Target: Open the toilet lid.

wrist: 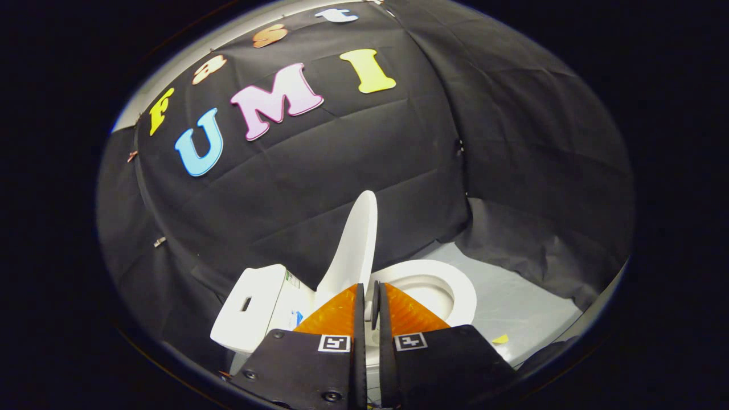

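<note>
Now lid (356, 245) stands raised beyond nearly closed gripper (369, 296).

No legible text — the tank (259, 304) sticker's print is too small.

The toilet (398, 296) sits on the floor (512, 302), close to the cloth wall (342, 171) behind it. Its lid (356, 245) stands up, just ahead of the gripper (369, 299). The tank (253, 307) is to the left of the lid. The seat (455, 290) and the bowl lie to the right of the lid. The gripper is in front of the toilet. Its two fingers (336, 313) are close together, with just a thin gap between them. Nothing is in that gap. A small scrap (500, 339) lies on the floor to the right of the gripper, near the seat.
</note>
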Tool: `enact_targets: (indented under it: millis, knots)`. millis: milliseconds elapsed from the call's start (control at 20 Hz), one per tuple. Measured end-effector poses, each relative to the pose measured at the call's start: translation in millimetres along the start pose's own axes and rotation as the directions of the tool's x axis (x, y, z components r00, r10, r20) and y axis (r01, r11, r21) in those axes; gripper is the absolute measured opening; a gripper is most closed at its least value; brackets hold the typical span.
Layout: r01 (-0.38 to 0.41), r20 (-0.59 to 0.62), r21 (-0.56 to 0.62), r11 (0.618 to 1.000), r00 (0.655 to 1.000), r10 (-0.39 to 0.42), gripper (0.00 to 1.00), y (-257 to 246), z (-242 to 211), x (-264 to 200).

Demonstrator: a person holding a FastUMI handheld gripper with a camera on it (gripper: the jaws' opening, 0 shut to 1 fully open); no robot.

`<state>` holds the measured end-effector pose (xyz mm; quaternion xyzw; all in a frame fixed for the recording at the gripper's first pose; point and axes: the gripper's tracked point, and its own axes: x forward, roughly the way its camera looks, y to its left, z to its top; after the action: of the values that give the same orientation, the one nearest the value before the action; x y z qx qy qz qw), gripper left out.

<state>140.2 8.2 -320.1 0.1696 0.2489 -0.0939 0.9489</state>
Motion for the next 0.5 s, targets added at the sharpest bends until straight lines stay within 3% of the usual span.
enact_targets:
  millis: [500]
  knots:
    - [0.009, 0.079, -0.230, 0.973, 0.997, 0.010, 0.14, 88, 5, -28]
